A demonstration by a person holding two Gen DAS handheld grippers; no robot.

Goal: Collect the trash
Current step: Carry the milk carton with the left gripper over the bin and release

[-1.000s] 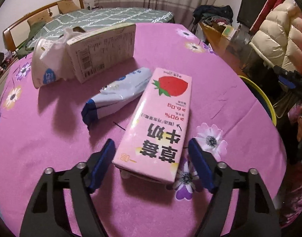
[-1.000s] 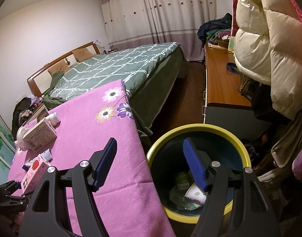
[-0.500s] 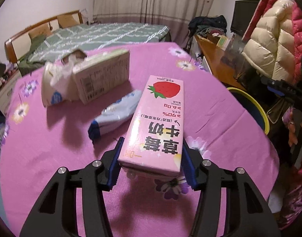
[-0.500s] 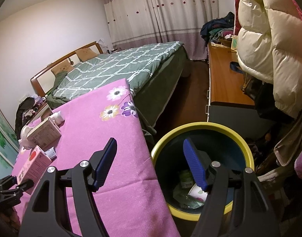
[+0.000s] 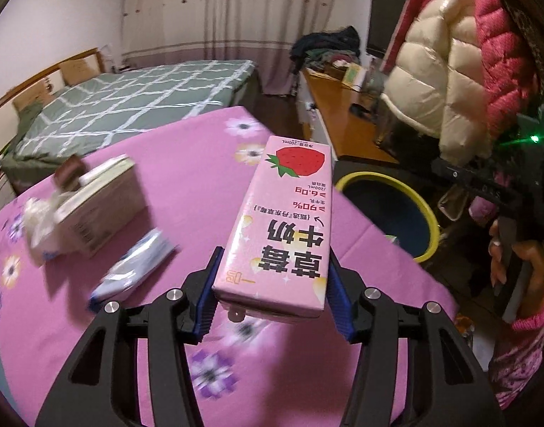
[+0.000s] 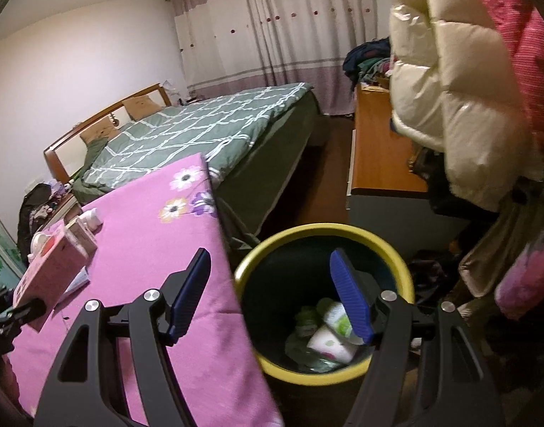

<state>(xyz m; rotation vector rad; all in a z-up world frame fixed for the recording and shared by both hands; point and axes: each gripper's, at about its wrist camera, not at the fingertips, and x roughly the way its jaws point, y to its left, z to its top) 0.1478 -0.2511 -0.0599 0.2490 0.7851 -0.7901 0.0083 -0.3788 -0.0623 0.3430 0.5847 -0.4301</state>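
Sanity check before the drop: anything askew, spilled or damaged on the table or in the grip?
No spill or damage shows. The left gripper holds the pink strawberry milk carton squarely by its sides, above the pink tablecloth. The beige carton lies tipped on its side among crumpled wrappers, as trash would. The right gripper is open and empty over the yellow-rimmed bin.

Right tool point(image 6: 272, 295), jaws apart and empty, above yellow-rimmed bin point(image 6: 396, 259) beside pink table point(image 6: 147, 235).
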